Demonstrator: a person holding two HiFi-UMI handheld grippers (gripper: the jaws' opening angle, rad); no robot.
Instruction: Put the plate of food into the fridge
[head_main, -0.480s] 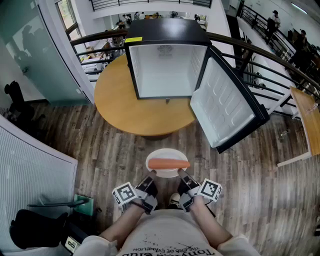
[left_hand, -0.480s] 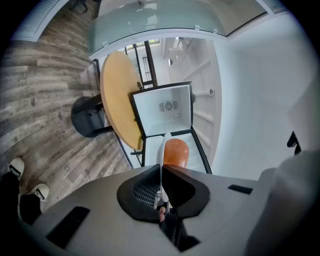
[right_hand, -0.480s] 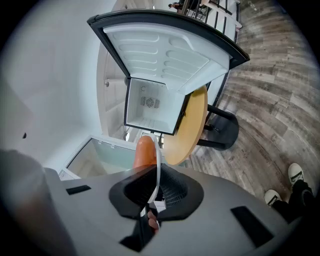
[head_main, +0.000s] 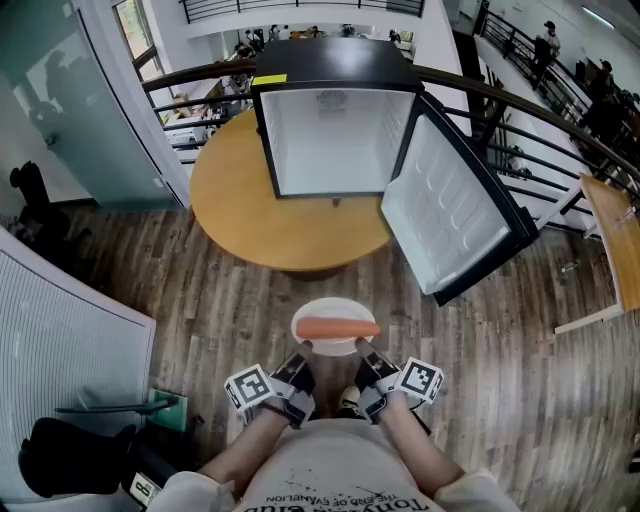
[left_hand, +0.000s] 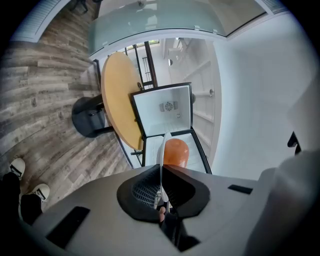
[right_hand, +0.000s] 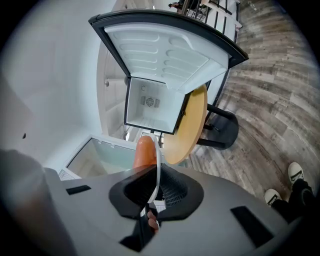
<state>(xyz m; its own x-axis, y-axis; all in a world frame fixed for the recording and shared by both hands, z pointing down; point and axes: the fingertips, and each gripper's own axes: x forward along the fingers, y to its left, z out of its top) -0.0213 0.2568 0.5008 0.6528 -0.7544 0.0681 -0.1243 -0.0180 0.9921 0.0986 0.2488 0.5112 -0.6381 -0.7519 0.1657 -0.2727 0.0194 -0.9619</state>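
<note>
A white plate (head_main: 335, 312) carrying an orange sausage (head_main: 337, 328) hangs level above the wood floor, in front of the person. My left gripper (head_main: 305, 348) is shut on the plate's near-left rim and my right gripper (head_main: 363, 346) on its near-right rim. In the left gripper view the plate (left_hand: 161, 160) shows edge-on between the jaws, with the sausage (left_hand: 175, 152) beyond. The right gripper view shows the same plate (right_hand: 156, 170) and sausage (right_hand: 144, 152). The small black fridge (head_main: 335, 140) stands on the round table (head_main: 240, 215) ahead, door (head_main: 450, 215) swung open to the right, white inside empty.
A curved black railing (head_main: 520, 110) runs behind the table. A glass partition (head_main: 60, 100) stands at the left, a white ribbed panel (head_main: 60, 340) at the near left. Another wooden table edge (head_main: 615, 235) is at the right. The person's shoe (head_main: 348, 400) shows below the plate.
</note>
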